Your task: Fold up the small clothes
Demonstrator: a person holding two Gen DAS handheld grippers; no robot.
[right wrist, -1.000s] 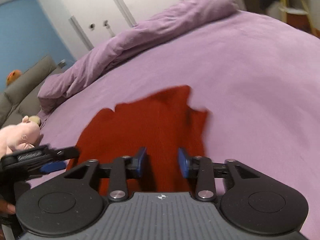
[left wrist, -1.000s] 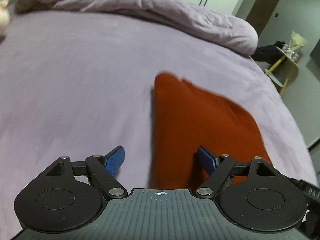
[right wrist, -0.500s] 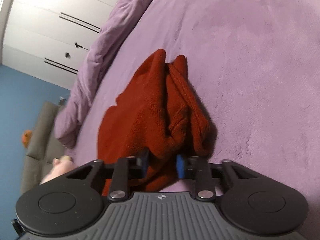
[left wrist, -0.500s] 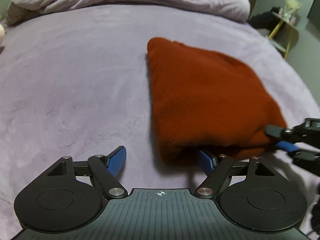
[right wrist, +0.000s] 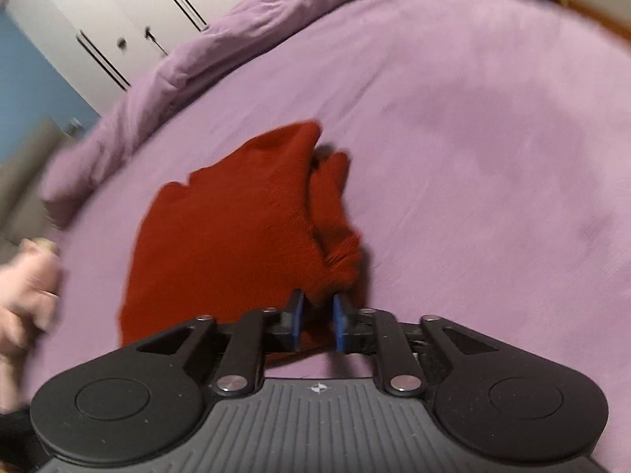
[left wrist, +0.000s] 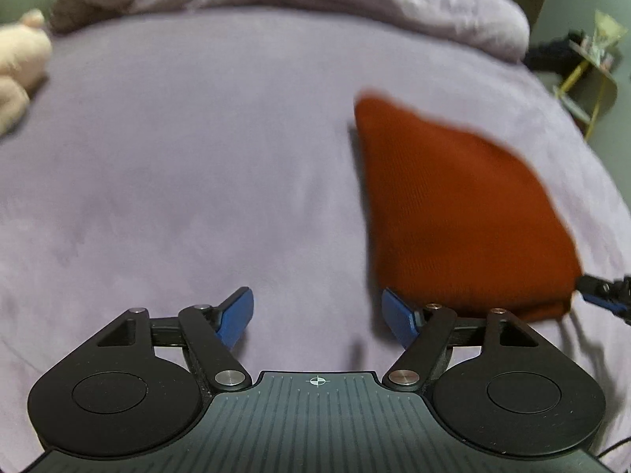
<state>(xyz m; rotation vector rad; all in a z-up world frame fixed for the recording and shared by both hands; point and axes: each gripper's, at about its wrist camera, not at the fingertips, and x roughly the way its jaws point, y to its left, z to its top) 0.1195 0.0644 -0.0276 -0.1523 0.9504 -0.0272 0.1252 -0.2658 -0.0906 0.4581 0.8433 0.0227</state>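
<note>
A rust-red knitted garment (left wrist: 453,205) lies folded over on the purple bed (left wrist: 197,177). In the left wrist view it sits to the right of my left gripper (left wrist: 315,299), which is open over bare sheet with nothing between its blue pads. In the right wrist view the garment (right wrist: 228,236) is bunched at its near right corner, and that corner sits between the pads of my right gripper (right wrist: 317,307). The jaws stand narrow on the cloth and are opening slightly. The right gripper's tip (left wrist: 603,295) shows at the garment's right corner.
A rolled purple duvet (left wrist: 315,0) lies along the far side of the bed. A pale plush toy (left wrist: 19,67) rests at the left edge. White wardrobe doors (right wrist: 118,19) stand behind, and a yellow stand (left wrist: 591,79) is beyond the bed's right side.
My right gripper closed on the garment's near corner, bunching the cloth there. My left gripper drew off to the left, so the garment now lies clear of its right pad.
</note>
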